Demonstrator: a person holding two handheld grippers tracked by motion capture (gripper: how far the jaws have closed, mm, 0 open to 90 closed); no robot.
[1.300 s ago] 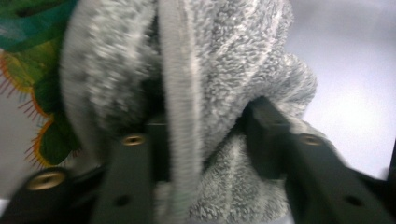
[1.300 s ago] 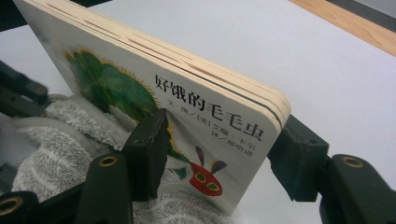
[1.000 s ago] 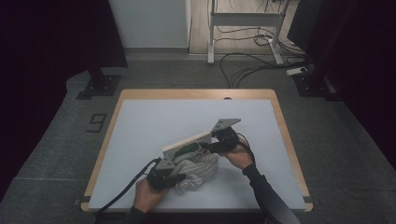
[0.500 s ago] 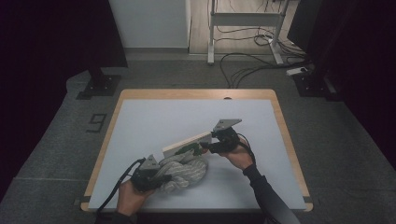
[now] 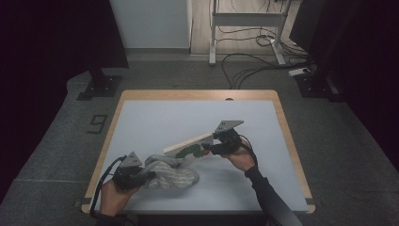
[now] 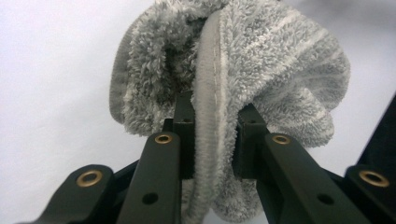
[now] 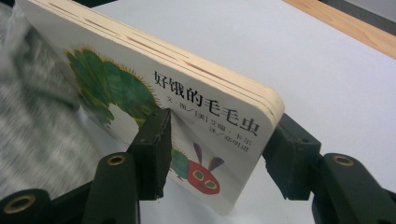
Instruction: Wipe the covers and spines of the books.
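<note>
Here the left tool (image 6: 212, 140) pinches the towel (image 6: 261, 79) and the right tool (image 7: 217, 154) clamps the book (image 7: 154, 93), whose tilted edge could slip free.

Left gripper (image 5: 147, 176): near left of table, held low in person's left hand (image 5: 113, 195), jaws pointing right, closed tight on grey towel (image 6: 261, 79). Left forearm enters from bottom edge. Right gripper (image 5: 207, 149): right of centre, farther in, jaws pointing left, clamped across board book (image 7: 187, 116), one jaw on cover, other behind. Right hand (image 5: 241, 157) wraps gripper body; dark sleeve runs to bottom right.
</note>
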